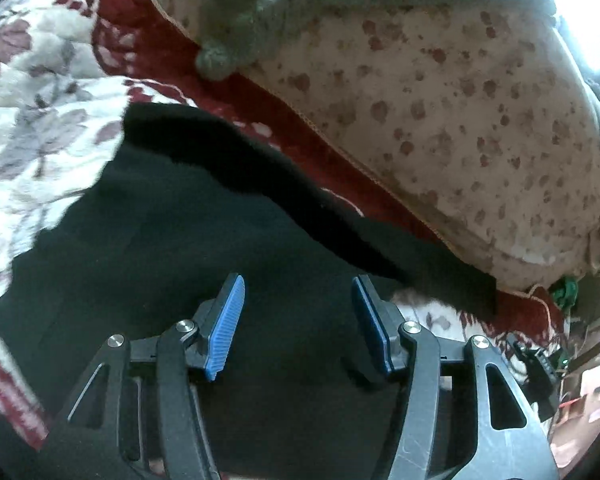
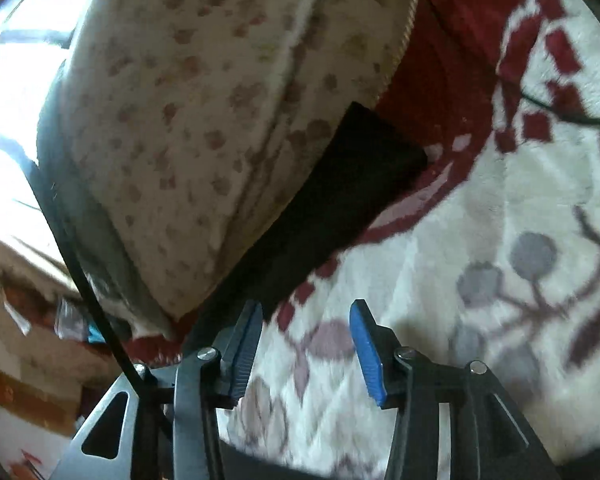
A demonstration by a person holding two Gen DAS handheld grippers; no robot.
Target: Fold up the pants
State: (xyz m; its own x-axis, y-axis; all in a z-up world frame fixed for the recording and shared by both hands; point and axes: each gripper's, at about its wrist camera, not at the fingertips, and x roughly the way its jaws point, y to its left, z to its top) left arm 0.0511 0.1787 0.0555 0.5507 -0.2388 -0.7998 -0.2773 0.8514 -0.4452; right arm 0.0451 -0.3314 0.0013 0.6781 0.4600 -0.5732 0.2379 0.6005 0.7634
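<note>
black pants (image 1: 204, 248) on floral blanket (image 1: 40, 92), one leg beside spotted pillow (image 1: 440, 112); left claw (image 1: 298, 324) spread, holding nothing; right claw (image 2: 306, 352) spread, holding nothing.

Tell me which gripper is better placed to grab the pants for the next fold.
Left, probably. The left gripper is open directly over the black pants, fabric filling the gap between its fingers. The right gripper is open over the floral blanket, with only a pant leg beside its left finger.

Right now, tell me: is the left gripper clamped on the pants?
No. The left gripper hangs open above the black pants, with nothing between its blue pads.
</note>
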